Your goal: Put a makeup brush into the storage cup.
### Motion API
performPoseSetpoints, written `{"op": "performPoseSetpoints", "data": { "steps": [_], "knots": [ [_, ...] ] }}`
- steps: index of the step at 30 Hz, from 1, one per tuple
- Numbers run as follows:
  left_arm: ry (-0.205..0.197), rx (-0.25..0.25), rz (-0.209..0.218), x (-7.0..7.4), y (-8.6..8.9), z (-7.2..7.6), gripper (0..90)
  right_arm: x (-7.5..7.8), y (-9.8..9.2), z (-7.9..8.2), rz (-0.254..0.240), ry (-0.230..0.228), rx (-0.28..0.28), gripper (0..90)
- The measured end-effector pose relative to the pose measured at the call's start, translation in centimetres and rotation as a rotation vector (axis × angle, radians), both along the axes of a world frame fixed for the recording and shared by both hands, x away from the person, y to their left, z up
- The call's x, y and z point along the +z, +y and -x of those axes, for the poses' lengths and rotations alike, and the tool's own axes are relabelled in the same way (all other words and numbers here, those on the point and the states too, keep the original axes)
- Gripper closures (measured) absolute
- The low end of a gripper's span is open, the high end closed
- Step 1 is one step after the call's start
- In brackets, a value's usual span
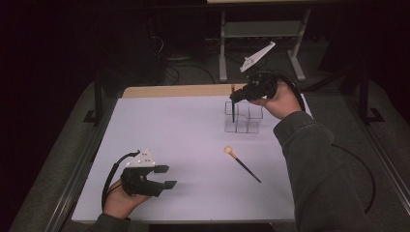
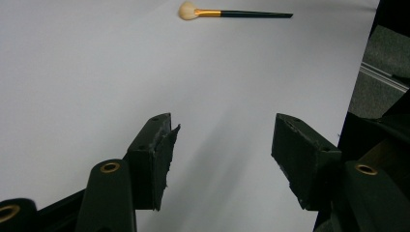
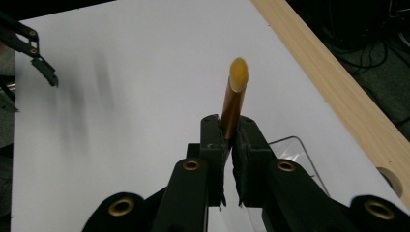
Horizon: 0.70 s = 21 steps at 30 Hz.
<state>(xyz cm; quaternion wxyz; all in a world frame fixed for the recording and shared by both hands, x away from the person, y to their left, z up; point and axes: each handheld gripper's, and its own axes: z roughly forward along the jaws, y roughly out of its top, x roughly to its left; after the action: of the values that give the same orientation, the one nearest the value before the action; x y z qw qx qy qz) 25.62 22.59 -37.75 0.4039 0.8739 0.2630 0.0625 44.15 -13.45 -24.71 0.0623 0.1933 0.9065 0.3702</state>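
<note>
High view: right gripper [image 1: 240, 95] pinches a brush [image 1: 232, 104] upright over the clear organizer [image 1: 243, 118] at far right — a tilted descent could jam it on a wall; left gripper [image 1: 164, 177] gapes empty, near left

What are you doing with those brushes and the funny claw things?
A person holds a claw-like gripper in each hand. The right gripper is pinching a makeup brush and holding it upright over a clear plastic organizer at the far side of the table. The left gripper is open and holds nothing. A second brush lies flat on the table.
</note>
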Motion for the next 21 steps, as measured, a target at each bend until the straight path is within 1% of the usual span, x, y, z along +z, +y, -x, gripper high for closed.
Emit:
{"op": "performPoseSetpoints", "data": {
  "steps": [1, 3, 5, 6, 9, 10, 11, 12, 14, 16, 21],
  "knots": [
    [-0.003, -0.002, 0.001, 0.0, 0.0, 0.0, 39.4, 0.0, 0.0, -0.3, 0.001, -0.014, 0.008, 82.5],
    [-0.004, -0.003, -0.002, 0.0, 0.0, 0.0, 38.8, 0.0, 0.1, -0.8, 0.010, -0.022, 0.004, 82.5],
    [-0.003, -0.002, -0.002, 0.0, 0.1, 0.0, 38.1, 0.1, 0.2, -1.1, 0.011, -0.015, -0.007, 82.5],
    [-0.003, -0.001, -0.003, 0.0, 0.1, 0.0, 37.7, 0.2, 0.2, -1.3, 0.016, -0.023, -0.003, 82.5],
    [0.005, 0.010, 0.000, 0.0, 0.0, 0.0, 35.4, 0.4, 0.2, -1.7, 0.010, -0.024, -0.018, 82.5],
    [0.005, 0.011, -0.002, 0.0, 0.0, 0.0, 34.6, 0.4, 0.2, -1.8, 0.000, -0.025, -0.028, 82.5],
    [0.004, 0.013, -0.001, 0.0, 0.1, 0.0, 33.7, 0.5, 0.2, -1.9, -0.003, -0.018, -0.032, 82.6],
    [0.001, 0.013, -0.003, 0.1, 0.1, 0.0, 33.4, 0.5, 0.2, -2.1, 0.000, -0.024, -0.035, 82.5],
    [-0.001, 0.015, -0.002, 0.1, 0.1, 0.0, 32.7, 0.4, 0.1, -2.3, -0.003, -0.013, -0.048, 82.5],
    [-0.001, 0.017, 0.000, 0.1, 0.1, 0.0, 32.2, 0.2, 0.1, -2.7, 0.003, -0.020, -0.053, 82.5],
    [0.000, 0.016, -0.002, 0.1, 0.1, 0.0, 31.7, -0.1, -0.1, -3.3, 0.010, -0.014, -0.076, 82.5]
  ]
}}
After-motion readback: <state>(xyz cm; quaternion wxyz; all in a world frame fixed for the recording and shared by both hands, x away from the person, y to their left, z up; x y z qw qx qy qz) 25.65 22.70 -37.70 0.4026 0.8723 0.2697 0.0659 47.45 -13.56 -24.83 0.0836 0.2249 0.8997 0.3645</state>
